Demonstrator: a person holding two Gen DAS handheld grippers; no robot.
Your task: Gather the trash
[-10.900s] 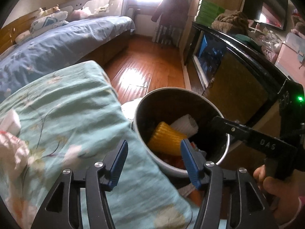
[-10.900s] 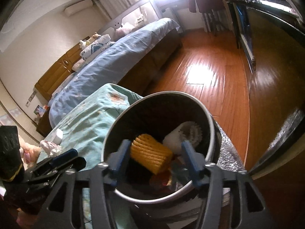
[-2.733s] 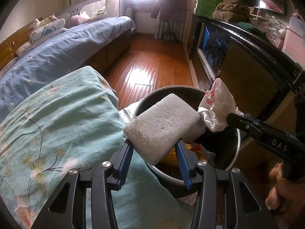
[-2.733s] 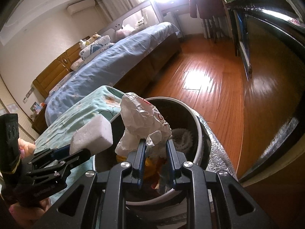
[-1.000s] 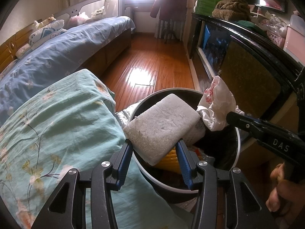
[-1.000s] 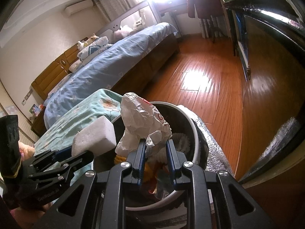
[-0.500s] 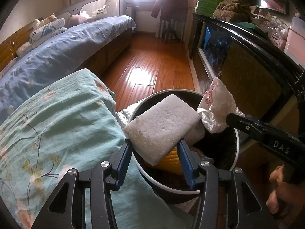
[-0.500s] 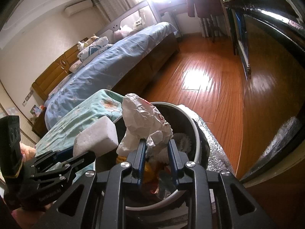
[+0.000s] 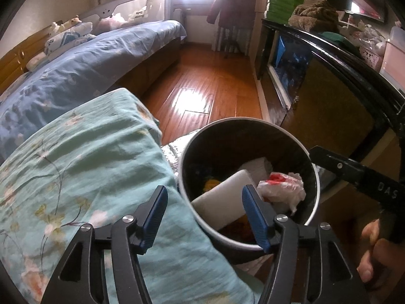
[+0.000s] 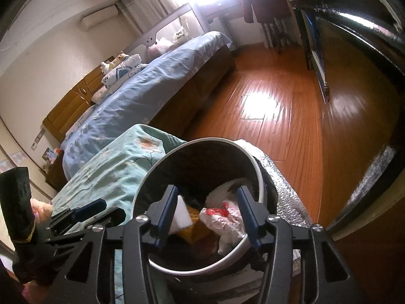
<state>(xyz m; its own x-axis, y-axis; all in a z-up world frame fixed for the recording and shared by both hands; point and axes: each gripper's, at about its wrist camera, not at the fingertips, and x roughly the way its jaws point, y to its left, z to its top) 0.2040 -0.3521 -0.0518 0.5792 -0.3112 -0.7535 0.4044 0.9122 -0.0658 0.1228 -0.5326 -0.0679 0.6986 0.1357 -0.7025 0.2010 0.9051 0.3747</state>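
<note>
A round trash bin (image 9: 314, 177) with a pale rim stands on the floor beside the bed edge; it also shows in the right wrist view (image 10: 260, 177). Inside lie a white foam block (image 9: 220, 200), a crumpled white wrapper with red print (image 9: 281, 187), a white roll (image 9: 255, 164) and a yellow piece (image 9: 211, 185). My left gripper (image 9: 205, 215) is open and empty over the bin's near rim. My right gripper (image 10: 206, 210) is open and empty above the bin; the wrapper (image 10: 225, 217) and foam block (image 10: 182, 215) lie below it.
A teal floral quilt (image 9: 76, 164) covers the bed edge left of the bin. A blue-covered bed (image 9: 88, 55) lies beyond. A dark cabinet (image 9: 329, 88) runs along the right. Wood floor (image 9: 202, 88) stretches ahead. Silver foil mat (image 10: 283, 190) lies under the bin.
Both grippers have opened. The foam block dropped from the left gripper and the crumpled wrapper from the right gripper; both now lie inside the bin.
</note>
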